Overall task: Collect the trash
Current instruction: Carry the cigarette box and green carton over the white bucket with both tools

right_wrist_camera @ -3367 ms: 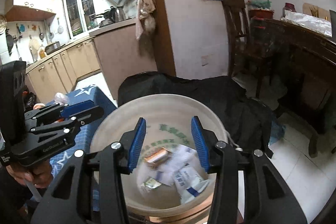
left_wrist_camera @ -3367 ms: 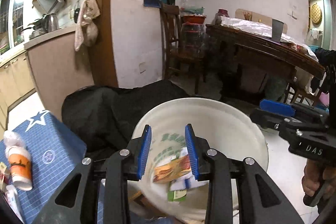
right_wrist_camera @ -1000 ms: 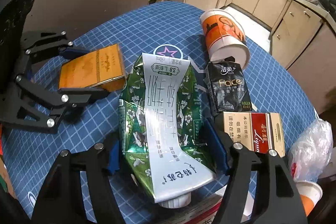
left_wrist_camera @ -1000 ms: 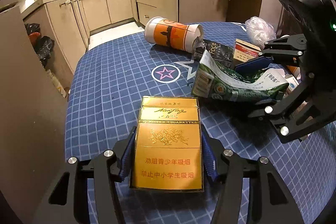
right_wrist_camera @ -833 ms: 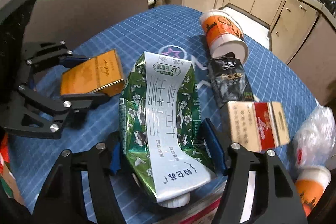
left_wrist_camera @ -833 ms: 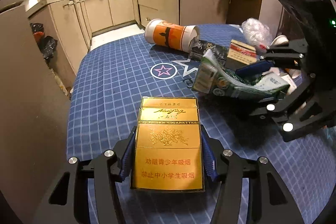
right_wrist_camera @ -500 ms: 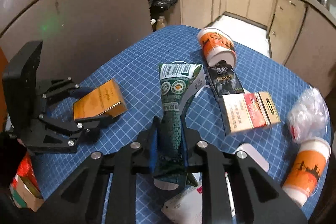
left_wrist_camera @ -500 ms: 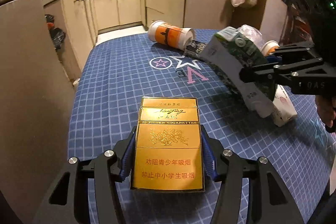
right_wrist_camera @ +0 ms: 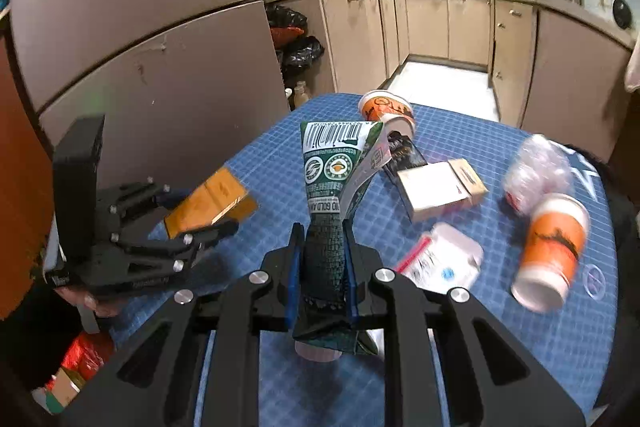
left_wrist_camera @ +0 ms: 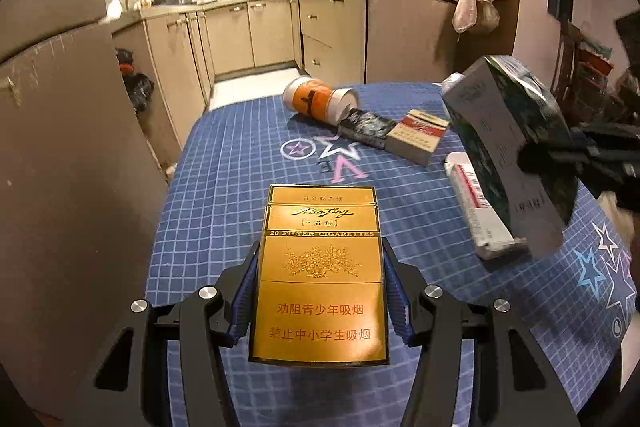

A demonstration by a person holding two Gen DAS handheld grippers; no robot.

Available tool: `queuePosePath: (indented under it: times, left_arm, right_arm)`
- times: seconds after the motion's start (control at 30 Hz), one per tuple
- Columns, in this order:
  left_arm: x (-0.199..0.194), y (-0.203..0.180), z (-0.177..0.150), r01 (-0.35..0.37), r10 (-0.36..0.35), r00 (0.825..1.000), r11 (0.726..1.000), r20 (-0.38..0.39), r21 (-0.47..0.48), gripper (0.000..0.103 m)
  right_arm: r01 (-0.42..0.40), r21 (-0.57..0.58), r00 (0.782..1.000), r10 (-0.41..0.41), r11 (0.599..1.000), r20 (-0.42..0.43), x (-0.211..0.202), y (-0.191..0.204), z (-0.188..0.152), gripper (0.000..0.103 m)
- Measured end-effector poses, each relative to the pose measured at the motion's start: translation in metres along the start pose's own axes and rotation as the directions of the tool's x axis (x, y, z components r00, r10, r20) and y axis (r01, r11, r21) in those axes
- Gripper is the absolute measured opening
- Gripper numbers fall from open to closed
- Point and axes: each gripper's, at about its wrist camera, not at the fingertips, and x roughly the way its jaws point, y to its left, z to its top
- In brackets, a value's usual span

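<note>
A gold cigarette pack (left_wrist_camera: 320, 267) lies flat between the blue pads of my left gripper (left_wrist_camera: 320, 259), which is shut on it above the blue checked tablecloth (left_wrist_camera: 224, 187). My right gripper (right_wrist_camera: 322, 239) is shut on a green milk carton (right_wrist_camera: 336, 163), squeezed flat and standing on edge above the table. The left wrist view shows that carton (left_wrist_camera: 516, 147) in the air at the right. In the right wrist view my left gripper (right_wrist_camera: 200, 211) holds the gold pack (right_wrist_camera: 212, 201) at the left, with a hand under it.
On the cloth lie an orange paper cup (left_wrist_camera: 316, 99), a black packet (left_wrist_camera: 366, 129), a red and white cigarette pack (left_wrist_camera: 416, 137) and a white packet (left_wrist_camera: 476, 203). A second orange cup (right_wrist_camera: 550, 247) and a clear bag (right_wrist_camera: 536, 167) lie right. A fridge (right_wrist_camera: 140, 27) stands left.
The right jaws closed on the carton, crushing it flat, and lifted it off the table onto its edge. Both grippers rose and drew back with their loads.
</note>
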Motion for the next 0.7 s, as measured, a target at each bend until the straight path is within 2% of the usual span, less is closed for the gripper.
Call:
queuePosePath:
  times: [0.17, 0.37, 0.6, 0.7]
  left_arm:
    - [-0.018, -0.038, 0.0, -0.046, 0.045, 0.999, 0.999, 0.028, 0.016, 0.057]
    - [-0.035, -0.087, -0.002, -0.045, 0.044, 0.998, 0.999, 0.049, 0.023, 0.057]
    - [-0.047, -0.144, 0.003, -0.027, 0.02, 0.996, 0.997, 0.084, 0.074, 0.057]
    - [-0.052, -0.172, 0.01, 0.001, -0.013, 0.995, 0.993, 0.101, 0.115, 0.057]
  right_arm:
    - [0.015, 0.071, 0.999, -0.019, 0.997, 0.047, -0.034, -0.004, -0.026, 0.016]
    - [0.096, 0.108, 0.993, -0.102, 0.989, 0.056, -0.065, -0.016, -0.052, 0.016]
    - [0.167, 0.164, 0.98, -0.182, 0.972, 0.081, -0.113, -0.039, -0.081, 0.016]
    - [0.208, 0.182, 0.968, -0.228, 0.961, 0.101, -0.141, -0.049, -0.093, 0.016]
